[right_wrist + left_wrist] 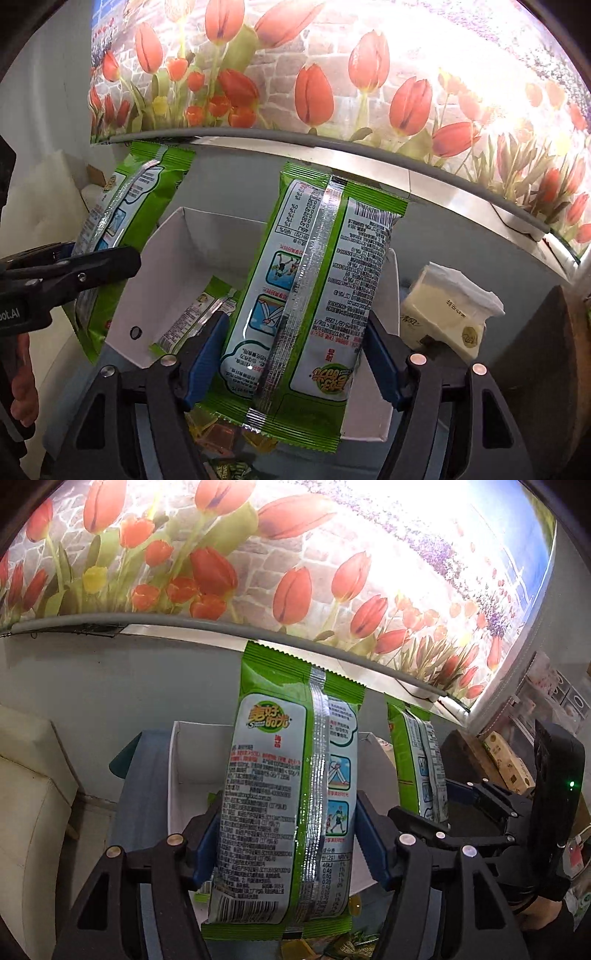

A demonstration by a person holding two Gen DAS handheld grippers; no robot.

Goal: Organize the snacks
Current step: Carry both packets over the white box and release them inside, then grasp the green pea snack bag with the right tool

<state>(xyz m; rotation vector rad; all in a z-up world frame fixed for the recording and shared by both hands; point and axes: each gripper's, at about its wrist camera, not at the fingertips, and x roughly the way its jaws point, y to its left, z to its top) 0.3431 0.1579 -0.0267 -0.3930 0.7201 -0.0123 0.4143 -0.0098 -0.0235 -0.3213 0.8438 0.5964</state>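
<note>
Green packs in both grippers right now: left gripper (291, 834) is clamped on one pack (291, 794), right gripper (291, 354) is pinching its own pack (314, 295), both held up over the white box (162, 258). One pack (195, 317) is already lying inside. I'd lower each one in flat beside it, one at a time, and only let go once it's below the rim so it doesn't tip out onto the loose snacks (218, 435) in front.
</note>
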